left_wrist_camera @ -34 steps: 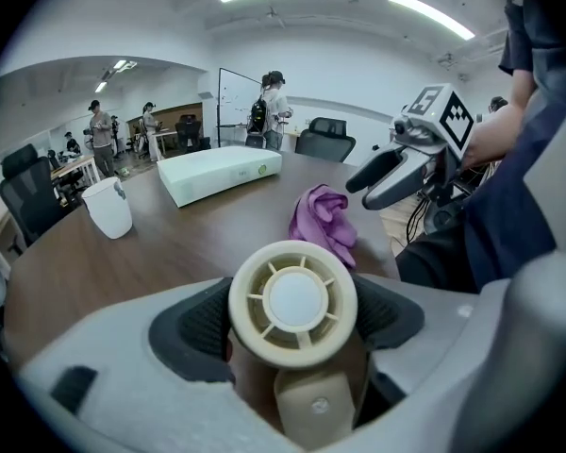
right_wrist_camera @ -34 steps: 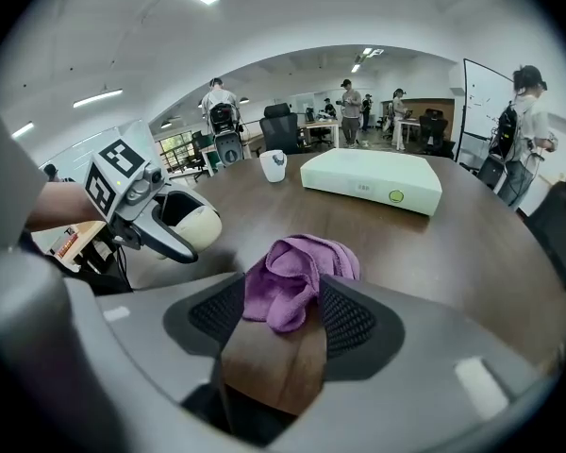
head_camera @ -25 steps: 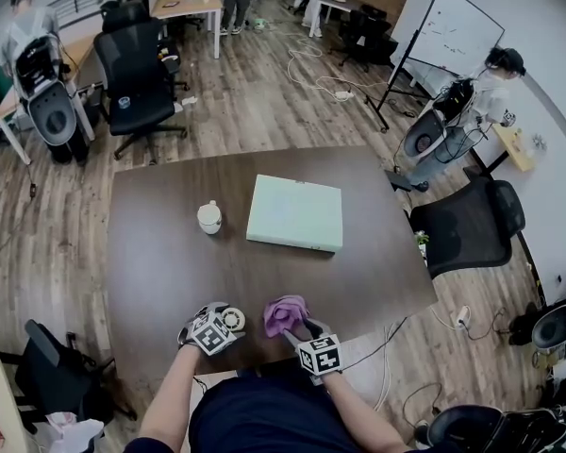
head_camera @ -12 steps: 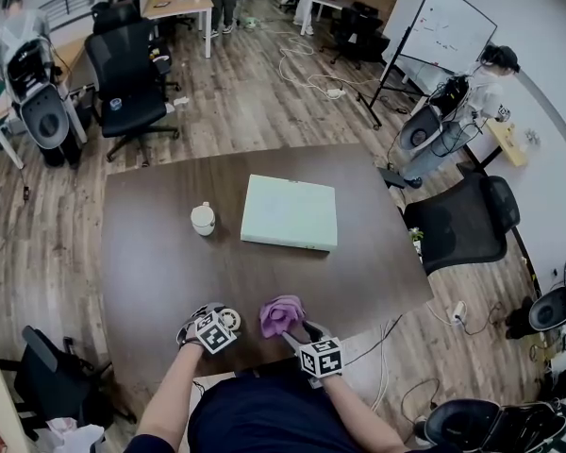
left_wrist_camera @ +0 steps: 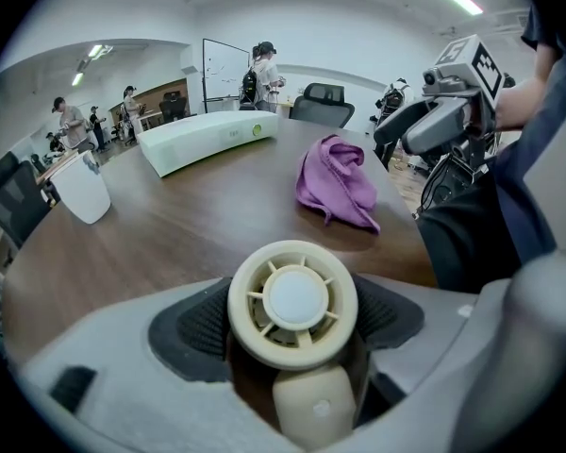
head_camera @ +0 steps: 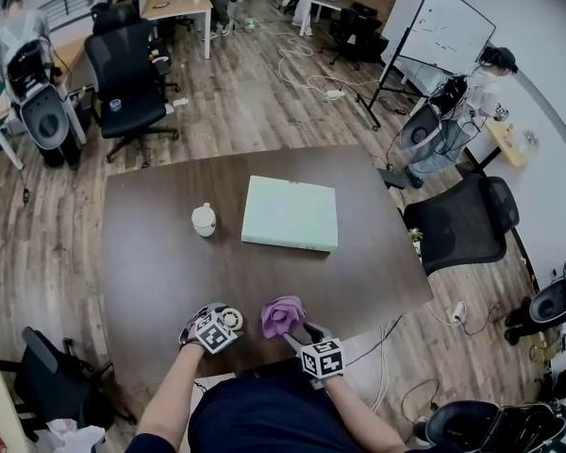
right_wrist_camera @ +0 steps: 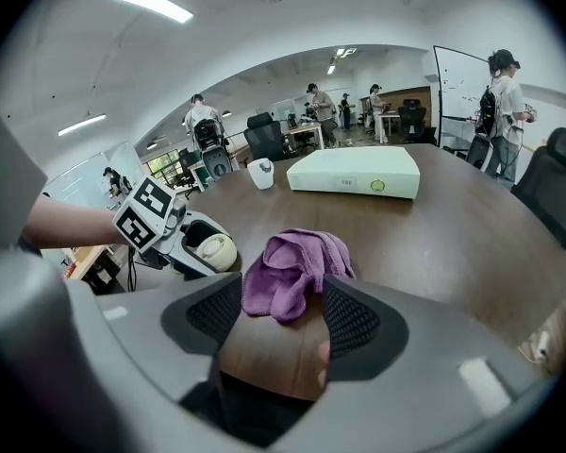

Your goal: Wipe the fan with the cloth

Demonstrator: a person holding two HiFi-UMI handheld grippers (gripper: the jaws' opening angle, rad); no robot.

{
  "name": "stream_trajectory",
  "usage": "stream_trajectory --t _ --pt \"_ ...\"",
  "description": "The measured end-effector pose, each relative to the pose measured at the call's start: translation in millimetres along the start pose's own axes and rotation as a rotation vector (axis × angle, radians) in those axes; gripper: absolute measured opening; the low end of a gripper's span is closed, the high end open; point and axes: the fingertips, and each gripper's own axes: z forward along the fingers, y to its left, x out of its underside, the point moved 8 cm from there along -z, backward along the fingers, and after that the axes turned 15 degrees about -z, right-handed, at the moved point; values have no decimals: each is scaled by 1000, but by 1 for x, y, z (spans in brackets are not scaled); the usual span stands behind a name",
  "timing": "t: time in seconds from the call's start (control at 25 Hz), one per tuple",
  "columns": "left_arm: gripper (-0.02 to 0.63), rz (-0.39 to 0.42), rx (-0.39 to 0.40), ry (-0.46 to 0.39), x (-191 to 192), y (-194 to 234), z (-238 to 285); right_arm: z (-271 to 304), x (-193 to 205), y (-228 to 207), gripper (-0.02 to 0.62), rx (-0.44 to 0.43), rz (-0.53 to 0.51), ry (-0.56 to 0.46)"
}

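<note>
While clamped between the left claw's [left_wrist_camera: 295,328] two dark pads, the fan [left_wrist_camera: 292,300] sits low centre in the left gripper view. It is small and cream, with a round grille facing the camera and a stubby handle below. Claw clenched on it, pads touching both sides of the grille ring.

Cloth [right_wrist_camera: 292,274]: purple, bunched, lying on the desk [head_camera: 151,253] at lower centre of the head view, just right of the fan and apart from it. Right claw [right_wrist_camera: 283,310] grasps the cloth's near edge, with crumpled folds pressed between its pad tips and bare desk showing further back in the gap. Most of the cloth heaps up beyond the tips.

Desk: dark brown wood. Toward frame centre in the head view lies a flat pale green box [head_camera: 291,213]. A white cup [head_camera: 205,219] stands just to its left, not touching. Both are well apart from the claws.

Surroundings: wood-plank floor, a black chair [head_camera: 127,74] at upper left and a whiteboard [head_camera: 443,31] at upper right.
</note>
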Motion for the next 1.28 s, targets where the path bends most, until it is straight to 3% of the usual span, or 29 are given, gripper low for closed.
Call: stream_trajectory --t 0.24,0.6,1.04,1.2,1.28 --pt "387 -21 -9 -95 -6 -3 -16 -4 -1 -9 301 11 35 -21" --pt "348 -219 -56 -438 -27 1 -85 -3 -12 -19 305 18 39 -68" --pt "361 -441 -142 -687 -15 -9 -154 -13 -33 -16 305 -1 2 -149" --pt "372 -463 -136 -741 -13 -18 -173 -23 -43 -14 304 -7 -10 -189" --pt "360 -472 -139 -760 -11 -23 -178 -31 -51 -15 258 7 -14 -227"
